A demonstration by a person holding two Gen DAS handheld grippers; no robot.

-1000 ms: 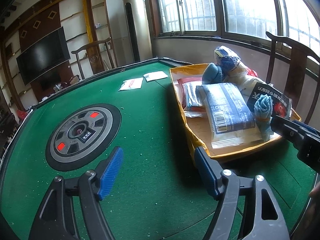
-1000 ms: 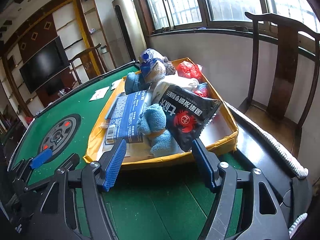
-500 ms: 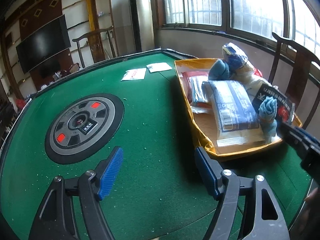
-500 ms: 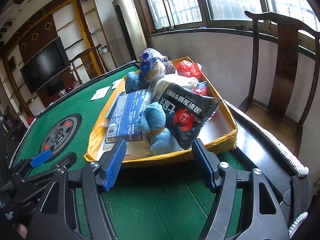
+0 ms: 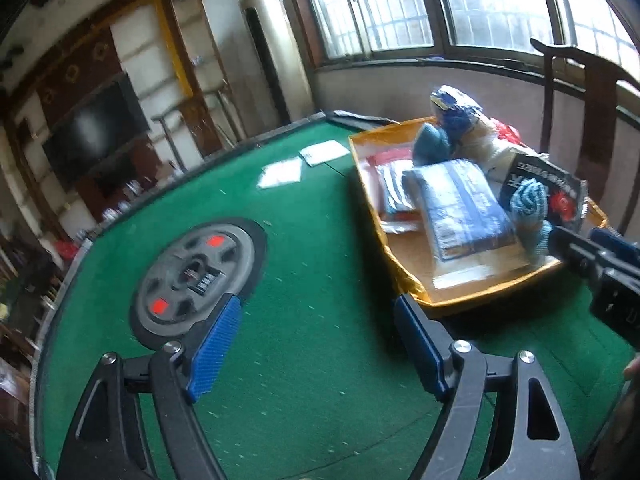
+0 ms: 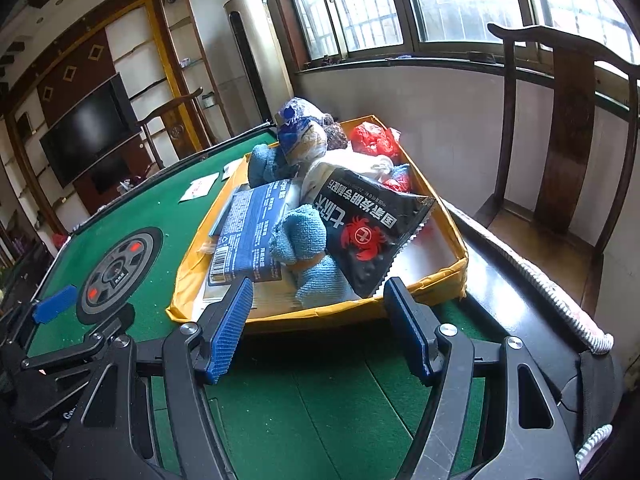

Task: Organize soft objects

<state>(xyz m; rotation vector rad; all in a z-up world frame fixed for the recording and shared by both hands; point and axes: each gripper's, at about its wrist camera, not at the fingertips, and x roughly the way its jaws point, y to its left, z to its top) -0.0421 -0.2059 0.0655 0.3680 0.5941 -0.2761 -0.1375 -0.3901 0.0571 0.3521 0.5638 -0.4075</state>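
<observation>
Green felt covered the mahjong table (image 6: 168,216), with a window and a dark wooden chair (image 6: 568,140) behind it. Ahead of both grippers, a shallow yellow box (image 6: 452,240) was seen on the felt, heaped with soft goods. The right gripper (image 6: 320,324) was held just short of the box's near wall, its jaws moderately wide and nothing between them. Directly beyond its fingertips lay a rolled light-blue cloth (image 6: 308,248), with a blue packet (image 6: 252,232) touching it to the left and a black snack bag (image 6: 368,224) leaning over it to the right. The left gripper (image 5: 316,344) was held above bare felt, with the box ahead and to its right; its jaws were opening, and nothing was between them.

No item had been gripped, so the step in hand was judged to be the approach and the choice of a first object. For the next move, the right gripper would probably need to be carried over the near wall and lowered around the cloth roll. The jaws would have to straddle the roll without catching the snack bag's overhanging corner.
</observation>
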